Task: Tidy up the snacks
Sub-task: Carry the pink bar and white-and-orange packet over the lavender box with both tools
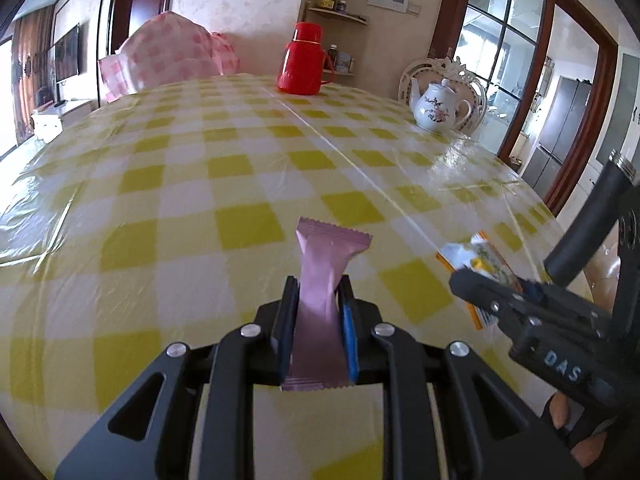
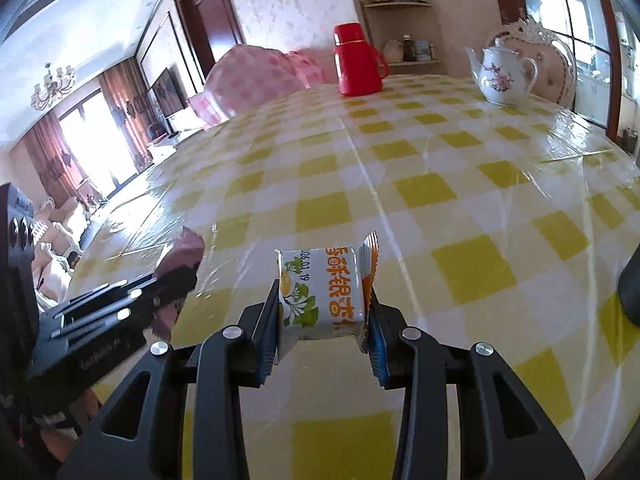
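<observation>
My left gripper [image 1: 318,286] is shut on a long pink snack packet [image 1: 324,264], which sticks out forward above the checked tablecloth. At the right of the left wrist view the right gripper [image 1: 480,288] carries a white and orange snack packet [image 1: 476,258]. In the right wrist view my right gripper [image 2: 324,294] is shut on that white and orange packet [image 2: 320,292], its pads pressing both sides. The left gripper [image 2: 176,276] shows at the left there, with the pink packet [image 2: 186,248] in its jaws. Both packets hang above the table.
The table [image 1: 200,152] wears a yellow and white checked cloth under clear plastic. A red thermos jug [image 1: 302,60] stands at the far edge, a white floral teapot [image 1: 438,106] at the far right. A pink checked chair cover [image 1: 168,56] rises behind the table.
</observation>
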{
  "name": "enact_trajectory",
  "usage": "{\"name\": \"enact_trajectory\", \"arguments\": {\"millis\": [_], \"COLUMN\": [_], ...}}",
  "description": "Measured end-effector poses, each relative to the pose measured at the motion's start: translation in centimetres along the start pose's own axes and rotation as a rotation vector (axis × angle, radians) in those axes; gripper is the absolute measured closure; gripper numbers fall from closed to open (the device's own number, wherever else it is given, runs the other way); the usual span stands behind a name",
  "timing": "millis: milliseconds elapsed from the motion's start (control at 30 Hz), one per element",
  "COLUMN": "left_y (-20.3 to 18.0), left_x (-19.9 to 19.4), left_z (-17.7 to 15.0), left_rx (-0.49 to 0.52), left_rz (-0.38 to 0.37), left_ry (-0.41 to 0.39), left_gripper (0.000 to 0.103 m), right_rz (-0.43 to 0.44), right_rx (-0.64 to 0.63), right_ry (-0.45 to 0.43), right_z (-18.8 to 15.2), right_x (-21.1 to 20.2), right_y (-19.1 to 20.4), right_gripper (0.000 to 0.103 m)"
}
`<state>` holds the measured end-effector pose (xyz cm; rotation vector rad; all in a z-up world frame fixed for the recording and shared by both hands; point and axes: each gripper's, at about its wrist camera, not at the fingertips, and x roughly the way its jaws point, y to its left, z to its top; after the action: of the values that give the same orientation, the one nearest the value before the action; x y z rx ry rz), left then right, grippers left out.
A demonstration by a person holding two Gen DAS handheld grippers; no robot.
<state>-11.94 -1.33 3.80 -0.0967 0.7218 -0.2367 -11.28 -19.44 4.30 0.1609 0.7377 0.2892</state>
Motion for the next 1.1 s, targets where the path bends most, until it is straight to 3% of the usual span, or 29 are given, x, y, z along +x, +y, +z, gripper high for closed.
{"name": "enact_trajectory", "arguments": {"millis": [467,567,633,667,700,767,833,867,900,933,967,1000,1067,1100], "left_y": [3.8,5.4,6.0,5.9,5.5,4.3,3.5,3.4,3.3,3.1,2.8,2.7,3.2,3.3], "left_x": [-7.9,-8.0,-7.4,-6.9,-6.3,-4.7,-2.8,-2.0,-0.9,-0.5,-0.4,-0.4,-2.0,-2.6], "left_z": [-3.7,-4.1,-4.3,-4.3,-4.3,-4.2,-3.9,-3.7,-3.4,-3.2,-3.2,-3.3,-3.6,-3.6], "left_rx": [-0.004,-0.025,-0.039,-0.032,-0.007,0.052,0.067,0.065,0.058,0.072,0.103,0.115,0.072,0.072], "left_rz": [0.091,0.074,0.032,0.01,0.003,0.022,0.012,0.011,0.009,0.044,0.105,0.112,0.039,0.059], "left_ry": [-0.035,-0.004,0.037,0.059,0.066,0.094,0.132,0.157,0.198,0.198,0.205,0.213,0.198,0.181], "left_gripper": [0.082,0.081,0.054,0.023,0.016,0.016,0.016,0.023,0.04,0.049,0.077,0.082,0.082,0.082], "right_rz": [0.045,0.052,0.04,0.037,0.034,0.029,0.027,0.027,0.026,0.026,0.026,0.027,0.038,0.044], "right_rx": [-0.124,-0.109,-0.09,-0.08,-0.074,-0.062,-0.058,-0.059,-0.059,-0.06,-0.062,-0.065,-0.076,-0.085], "right_ry": [-0.013,-0.001,0.005,0.005,0.007,0.009,0.01,0.012,0.011,0.01,0.01,0.008,0.009,0.012], "right_z": [-1.6,-1.6,-1.6,-1.6,-1.5,-1.6,-1.6,-1.6,-1.7,-1.7,-1.8,-1.9,-2.1,-2.3], "right_x": [-2.2,-1.7,-1.5,-1.5,-1.4,-1.3,-1.2,-1.2,-1.3,-1.4,-1.5,-1.7,-2.1,-2.1], "right_y": [6.6,6.7,6.1,5.8,5.6,5.2,5.0,5.0,4.9,4.9,4.9,5.0,5.2,5.5], "right_gripper": [0.065,0.065,0.065,0.065,0.065,0.065,0.065,0.065,0.065,0.065,0.065,0.065,0.065,0.065]}}
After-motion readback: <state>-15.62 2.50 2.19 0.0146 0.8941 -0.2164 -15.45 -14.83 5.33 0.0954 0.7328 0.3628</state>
